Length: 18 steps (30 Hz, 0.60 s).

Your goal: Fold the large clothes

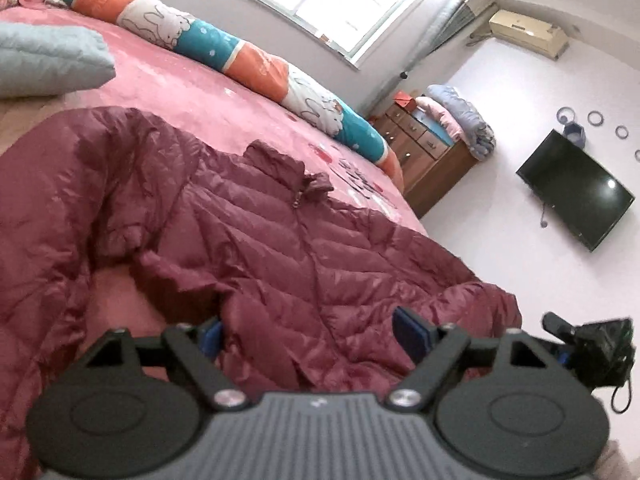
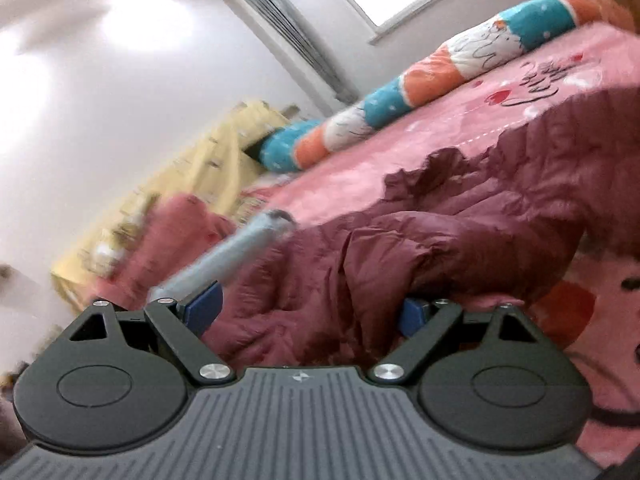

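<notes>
A maroon quilted puffer jacket (image 1: 280, 240) lies spread front-up on the pink bed sheet (image 1: 200, 92), collar toward the far side. My left gripper (image 1: 312, 336) hovers at the jacket's near hem with its jaws wide apart. Fabric lies between the blue pads (image 1: 412, 336), which do not visibly press on it. My right gripper (image 1: 580, 344) shows as a dark shape at the jacket's right edge. In the right wrist view the right gripper (image 2: 310, 312) is also wide open, with bunched jacket (image 2: 400, 248) filling the gap and covering part of the right pad.
A long orange, teal and white bolster (image 1: 208, 44) runs along the bed's far side under the window. A folded light-blue quilt (image 1: 48, 60) lies near the jacket's sleeve. A wooden dresser (image 1: 432, 156) and wall TV (image 1: 576, 190) stand beyond the bed. Yellow bedding (image 2: 200, 168) is heaped at the head.
</notes>
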Motion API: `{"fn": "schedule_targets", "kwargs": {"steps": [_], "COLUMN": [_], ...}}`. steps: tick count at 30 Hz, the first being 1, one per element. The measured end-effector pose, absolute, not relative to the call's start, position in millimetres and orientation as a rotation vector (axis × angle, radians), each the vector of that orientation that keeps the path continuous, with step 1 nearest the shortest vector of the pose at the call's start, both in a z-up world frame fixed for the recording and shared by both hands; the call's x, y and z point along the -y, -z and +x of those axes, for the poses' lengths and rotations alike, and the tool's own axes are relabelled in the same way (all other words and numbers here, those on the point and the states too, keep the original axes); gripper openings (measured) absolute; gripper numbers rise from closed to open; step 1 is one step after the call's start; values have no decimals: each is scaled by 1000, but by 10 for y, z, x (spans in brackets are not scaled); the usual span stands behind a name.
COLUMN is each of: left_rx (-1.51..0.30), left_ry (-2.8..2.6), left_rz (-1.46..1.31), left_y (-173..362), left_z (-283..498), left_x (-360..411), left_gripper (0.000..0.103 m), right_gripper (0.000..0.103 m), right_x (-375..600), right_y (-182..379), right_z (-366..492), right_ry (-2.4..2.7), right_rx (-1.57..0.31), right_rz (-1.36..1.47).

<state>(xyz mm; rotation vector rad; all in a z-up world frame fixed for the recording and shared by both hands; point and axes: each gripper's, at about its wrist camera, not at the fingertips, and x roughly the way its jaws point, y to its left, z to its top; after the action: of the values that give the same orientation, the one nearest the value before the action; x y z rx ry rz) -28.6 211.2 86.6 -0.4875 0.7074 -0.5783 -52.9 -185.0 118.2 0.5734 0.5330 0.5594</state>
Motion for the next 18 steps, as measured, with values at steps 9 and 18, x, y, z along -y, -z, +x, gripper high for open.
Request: {"fn": "schedule_targets", "kwargs": {"steps": [9, 18], "left_rx": [-801, -961], "left_ry": [503, 491], "left_rz": [-461, -383], "left_y": [-613, -311], "left_z": [-423, -582], "left_x": [-2286, -2227], "left_gripper": [86, 91], "right_gripper": [103, 103], "right_x": [1429, 1520], "right_y": [-851, -419], "right_z": [-280, -179], "right_ry": [-367, -258], "right_rx": [-666, -703], "right_rz": [343, 426]}}
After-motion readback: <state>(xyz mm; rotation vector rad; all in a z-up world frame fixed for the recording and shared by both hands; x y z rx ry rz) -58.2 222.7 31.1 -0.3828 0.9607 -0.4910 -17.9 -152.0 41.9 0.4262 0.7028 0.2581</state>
